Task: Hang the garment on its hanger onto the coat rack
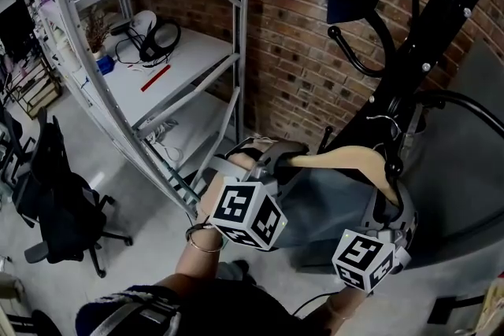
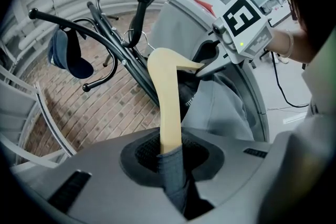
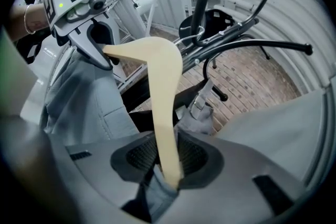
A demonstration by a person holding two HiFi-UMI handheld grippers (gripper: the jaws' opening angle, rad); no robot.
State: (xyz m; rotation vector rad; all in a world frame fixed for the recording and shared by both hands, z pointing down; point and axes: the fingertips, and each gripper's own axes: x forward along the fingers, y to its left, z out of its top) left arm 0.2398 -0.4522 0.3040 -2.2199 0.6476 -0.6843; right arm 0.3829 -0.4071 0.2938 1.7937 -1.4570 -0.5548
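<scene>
Low and right of centre in the head view, the wooden hanger (image 1: pixel 346 159) carrying the grey garment (image 1: pixel 327 204) is held just beside the black coat rack (image 1: pixel 413 51). The left claw (image 2: pixel 170 152) is clamped on one fabric-covered arm of the hanger. The right claw (image 3: pixel 167 165) is clamped on the other arm.

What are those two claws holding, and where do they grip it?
Both clamp the pale wooden hanger carrying a grey garment: the left gripper on one arm's end, the right gripper on the other.
</scene>
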